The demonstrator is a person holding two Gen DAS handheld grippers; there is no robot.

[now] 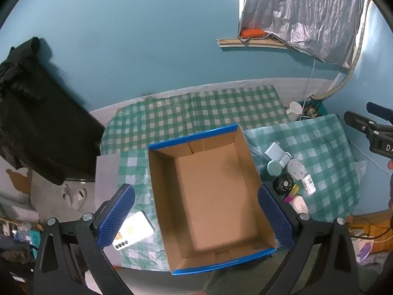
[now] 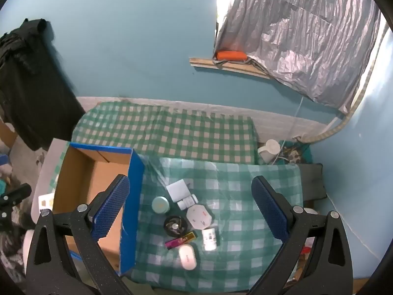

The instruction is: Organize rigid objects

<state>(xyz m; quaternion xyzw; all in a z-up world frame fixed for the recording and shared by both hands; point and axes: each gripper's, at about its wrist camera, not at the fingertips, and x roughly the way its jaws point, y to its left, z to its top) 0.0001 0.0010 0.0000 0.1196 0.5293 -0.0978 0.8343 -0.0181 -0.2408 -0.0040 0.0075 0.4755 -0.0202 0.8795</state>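
A cluster of small rigid things lies on the green checked cloth (image 2: 240, 209), just right of the cardboard box (image 2: 81, 184), which serves as the landmark here. Nearest the box stands a round teal jar (image 2: 160, 205). Beyond it, farther from the box's near end, sits a pale square box (image 2: 177, 189), with a small white bottle (image 2: 188, 201) lying on its side against it. Right of the jar lies an octagonal white case (image 2: 199, 216), and in front of the jar a round black disc (image 2: 175, 225). Closer to the camera come a pink and gold tube (image 2: 181, 240), a second white bottle (image 2: 209, 239) with a printed label, and a white oval case (image 2: 187, 256). All lie outside the box, close together, several touching.

The box is open-topped, blue-rimmed and brown inside, with nothing in it (image 1: 213, 196). On its left side a white phone (image 1: 133, 229) lies flat on the cloth.

The left hand-held gripper (image 1: 196, 218) hangs above the box with its jaws spread wide, one blue pad on each side of the box, gripping nothing. The right hand-held gripper (image 2: 190, 209) hangs above the cluster, its jaws equally wide and bare.

Behind the box spreads a darker checked cloth (image 2: 167, 132), then a teal wall (image 2: 135, 49) with a silver sheet (image 2: 307, 36) hung on it.
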